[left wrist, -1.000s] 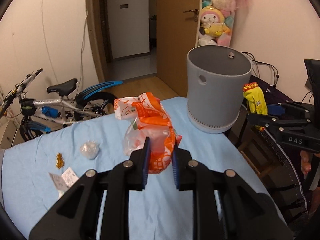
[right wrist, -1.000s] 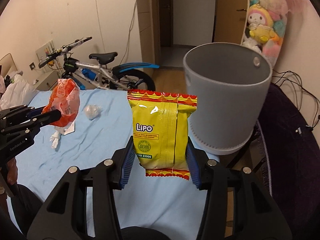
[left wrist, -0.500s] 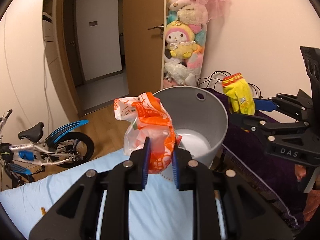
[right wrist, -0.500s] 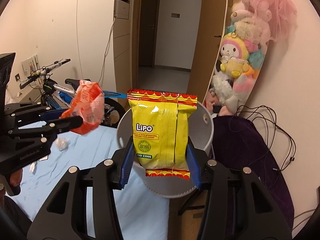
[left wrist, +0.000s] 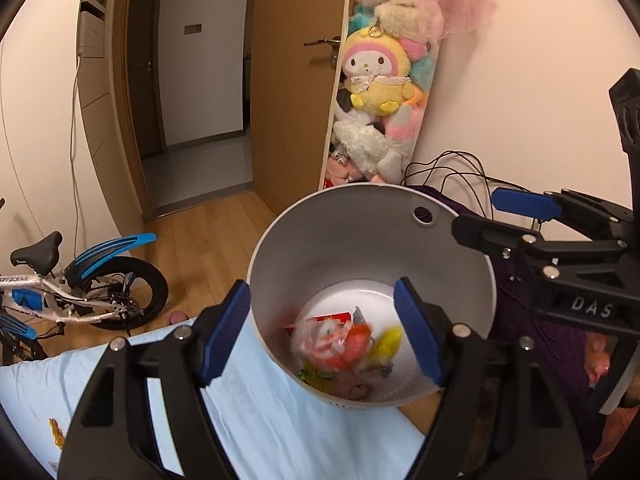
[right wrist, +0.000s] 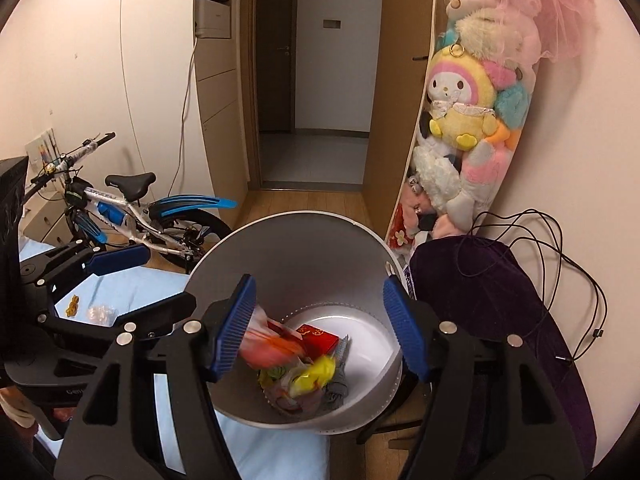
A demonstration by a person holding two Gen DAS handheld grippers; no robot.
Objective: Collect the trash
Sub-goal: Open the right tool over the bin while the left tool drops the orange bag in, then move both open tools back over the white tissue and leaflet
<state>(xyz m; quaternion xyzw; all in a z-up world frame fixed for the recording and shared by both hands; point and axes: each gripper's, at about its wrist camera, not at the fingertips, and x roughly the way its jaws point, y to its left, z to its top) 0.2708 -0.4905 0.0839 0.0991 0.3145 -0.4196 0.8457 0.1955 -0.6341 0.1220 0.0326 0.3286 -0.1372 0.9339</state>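
A grey round bin [left wrist: 340, 236] stands at the edge of the blue-covered table; it also shows in the right wrist view [right wrist: 304, 248]. My left gripper [left wrist: 324, 328] is open and empty above its rim. My right gripper [right wrist: 320, 330] is open and empty above it too. Inside the bin, the orange bag [left wrist: 340, 344] is blurred, falling, beside the yellow snack packet [left wrist: 386, 344]. In the right wrist view the orange bag [right wrist: 272, 346] and the yellow packet [right wrist: 316, 372] lie with a red wrapper [right wrist: 320, 338] and other trash.
On the blue cloth [right wrist: 132, 288] lie a crumpled clear wrapper [right wrist: 102, 312] and a small gold piece [right wrist: 73, 305]. A bicycle [right wrist: 132, 208] stands by the left wall. A purple-draped chair with cables [right wrist: 492, 292] and hanging plush toys [right wrist: 464, 120] are on the right.
Both grippers have opened over the bin. The orange bag and the yellow packet have dropped out of them into it. The view has tilted down into the bin.
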